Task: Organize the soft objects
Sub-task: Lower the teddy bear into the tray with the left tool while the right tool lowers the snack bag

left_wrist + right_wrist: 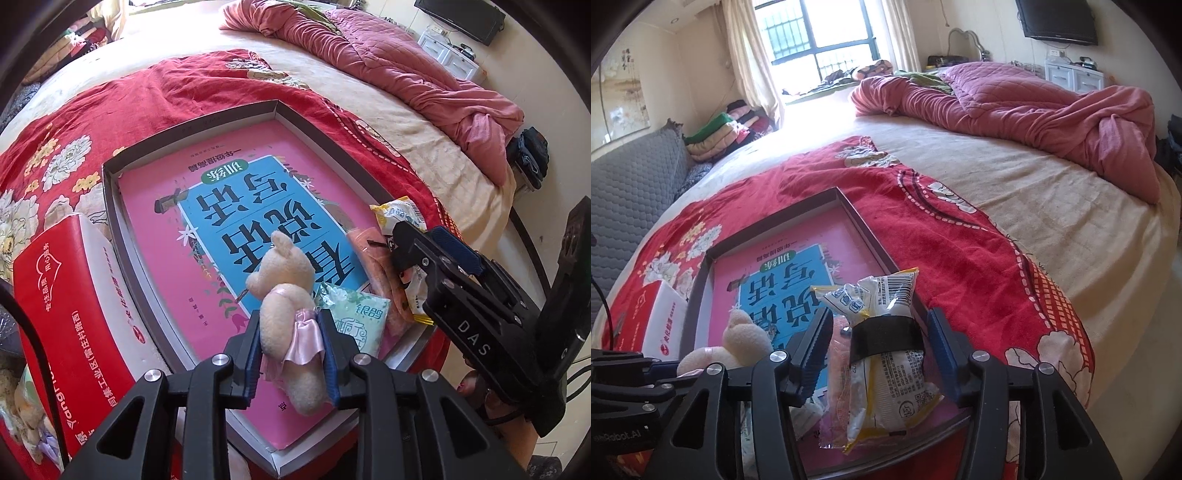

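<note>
You're working over a wide bed (1052,206) in a sunlit bedroom, with a red floral blanket (960,258) spread on its cream sheet and a rumpled pink quilt (1034,110) further back. On the blanket sits a shallow grey tray (110,192), a glossy pink book (155,221) lying flat inside it. Your left gripper (291,354) has its fingers clenched on a fuzzy cream plush bear (288,280) (pink satin skirt), held above the book. Your right gripper (879,347) stands released around a crinkly white-and-yellow snack packet (882,376) banded with black tape, pads apart from it, over the tray's near corner.
</note>
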Motion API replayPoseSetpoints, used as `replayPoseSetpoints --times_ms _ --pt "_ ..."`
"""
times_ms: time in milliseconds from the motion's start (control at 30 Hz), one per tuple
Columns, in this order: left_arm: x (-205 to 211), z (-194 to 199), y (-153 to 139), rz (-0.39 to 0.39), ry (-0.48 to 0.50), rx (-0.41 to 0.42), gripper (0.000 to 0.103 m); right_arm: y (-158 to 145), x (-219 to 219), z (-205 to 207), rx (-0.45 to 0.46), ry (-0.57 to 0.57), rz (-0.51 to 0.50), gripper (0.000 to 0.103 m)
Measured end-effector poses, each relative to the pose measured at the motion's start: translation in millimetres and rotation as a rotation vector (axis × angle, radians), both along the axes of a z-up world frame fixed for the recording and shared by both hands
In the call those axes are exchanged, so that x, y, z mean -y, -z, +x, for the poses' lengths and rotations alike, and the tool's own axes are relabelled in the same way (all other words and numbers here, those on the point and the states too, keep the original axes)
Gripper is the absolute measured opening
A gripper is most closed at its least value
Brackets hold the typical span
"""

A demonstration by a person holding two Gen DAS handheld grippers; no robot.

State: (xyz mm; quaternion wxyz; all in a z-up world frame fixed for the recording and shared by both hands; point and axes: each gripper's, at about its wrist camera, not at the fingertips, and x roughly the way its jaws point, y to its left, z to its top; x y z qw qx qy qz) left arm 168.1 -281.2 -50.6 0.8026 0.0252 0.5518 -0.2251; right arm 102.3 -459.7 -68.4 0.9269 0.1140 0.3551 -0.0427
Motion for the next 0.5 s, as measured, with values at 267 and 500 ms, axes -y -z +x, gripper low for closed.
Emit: replayPoseSetpoints --times_ms 267,500 --pt "5 -5 -1 0.030 0.020 -0.004 0.037 -5 -6 0 0.009 -0.020 -0.028 0.064" --pt "8 -12 -6 0.057 0.042 0.009 0.054 -6 -2 -3 0.008 0.012 -0.037 0.071"
